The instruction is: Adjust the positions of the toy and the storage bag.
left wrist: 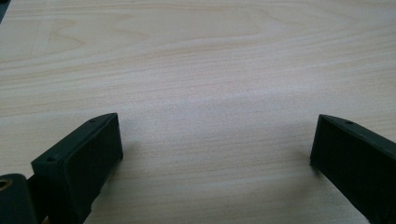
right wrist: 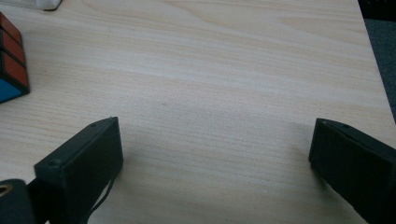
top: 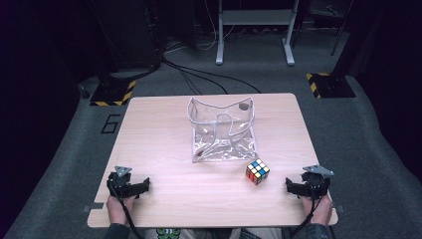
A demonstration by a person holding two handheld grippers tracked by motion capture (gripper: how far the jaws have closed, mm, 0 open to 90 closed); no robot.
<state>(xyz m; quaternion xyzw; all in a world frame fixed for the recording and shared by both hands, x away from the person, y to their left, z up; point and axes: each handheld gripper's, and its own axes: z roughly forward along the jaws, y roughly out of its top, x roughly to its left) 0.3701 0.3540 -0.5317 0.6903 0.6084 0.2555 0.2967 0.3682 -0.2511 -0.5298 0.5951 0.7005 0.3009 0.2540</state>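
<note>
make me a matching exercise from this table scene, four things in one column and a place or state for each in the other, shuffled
Things:
1. puzzle cube
2. clear plastic bag
3. left claw
4. right claw

Places or states:
A. open, resting near the table's near left corner
B. lying mid-table, mouth open toward the far edge
C. open, resting at the table's near right edge, the cube just to its left
D. standing on the wood just off the bag's near right corner

Pairs: 1-D, 2-B, 3-A, 4-C
</note>
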